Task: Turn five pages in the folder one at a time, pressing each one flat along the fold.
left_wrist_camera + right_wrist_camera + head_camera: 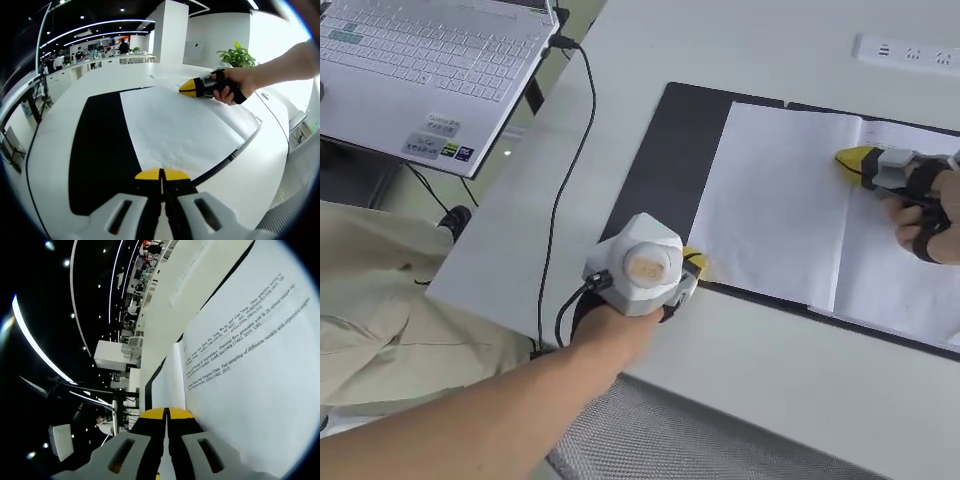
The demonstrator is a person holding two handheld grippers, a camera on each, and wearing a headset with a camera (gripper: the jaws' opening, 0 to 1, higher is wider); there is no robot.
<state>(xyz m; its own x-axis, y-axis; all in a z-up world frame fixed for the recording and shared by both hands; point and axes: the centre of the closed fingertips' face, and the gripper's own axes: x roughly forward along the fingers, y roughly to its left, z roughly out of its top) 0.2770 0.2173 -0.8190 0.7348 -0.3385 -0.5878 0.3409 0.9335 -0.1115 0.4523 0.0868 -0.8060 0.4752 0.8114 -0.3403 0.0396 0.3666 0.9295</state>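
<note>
Pressing along the fold, both tongs closed

My right tongs [848,160], jaws together, touch the printed page by the fold of the folder [660,170], which lies open on the white table [770,390]. My left tongs [694,263], also closed, sit at the left page's [770,200] near edge. Uneven pressure could crease or skid the sheet. A laptop [420,60] sits far left, with open office beyond.
</note>
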